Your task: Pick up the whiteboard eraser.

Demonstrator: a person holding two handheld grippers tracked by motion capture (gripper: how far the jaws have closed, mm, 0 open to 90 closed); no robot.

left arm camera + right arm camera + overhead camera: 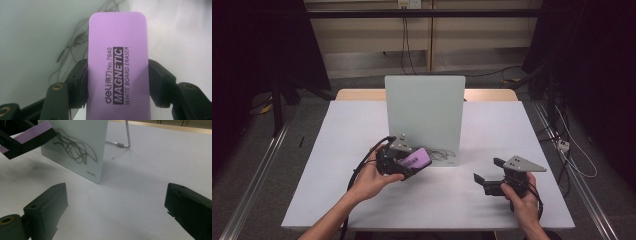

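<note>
Purple eraser [117, 65], pinched across its width by the left gripper [404, 162], long axis aimed at scribbles [443, 155] just right; right gripper [492, 182] spread, farther.

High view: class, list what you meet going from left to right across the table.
Left hand → left gripper → purple whiteboard eraser → scribble on the whiteboard → right gripper → right hand.

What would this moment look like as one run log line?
left gripper: shut on purple eraser | whiteboard: scribbles remain | right gripper: open, idle
</note>
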